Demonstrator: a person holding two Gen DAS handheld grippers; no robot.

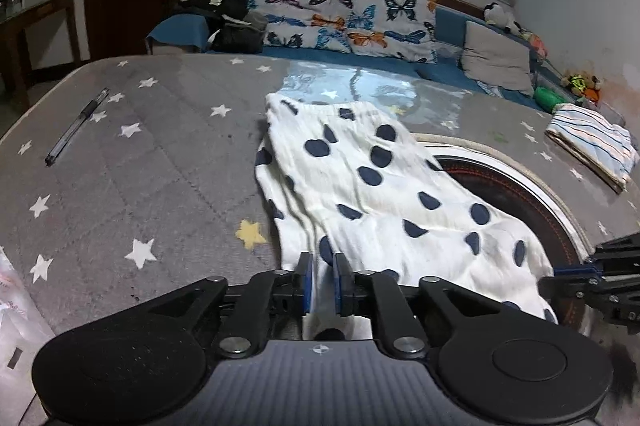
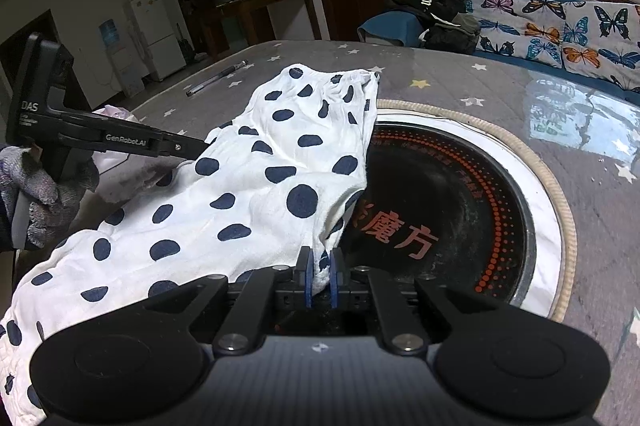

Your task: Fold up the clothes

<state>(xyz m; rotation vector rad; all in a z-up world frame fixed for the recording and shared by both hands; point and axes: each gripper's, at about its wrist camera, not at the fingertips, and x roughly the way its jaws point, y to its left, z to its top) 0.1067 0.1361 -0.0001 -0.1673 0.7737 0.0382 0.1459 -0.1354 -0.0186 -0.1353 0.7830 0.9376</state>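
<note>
Crinkled polka-dot garment [image 1: 384, 186] on quilted star cloth [image 1: 120, 186].

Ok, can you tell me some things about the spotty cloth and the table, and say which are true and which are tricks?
1. The spotty cloth is white with dark blue dots. True.
2. The pen lies on top of the cloth. False: it lies apart, on the starry table cover.
3. The cloth covers part of the round black cooktop. True.
4. The striped folded cloth is held by a gripper. False: it rests alone on the table.
</note>
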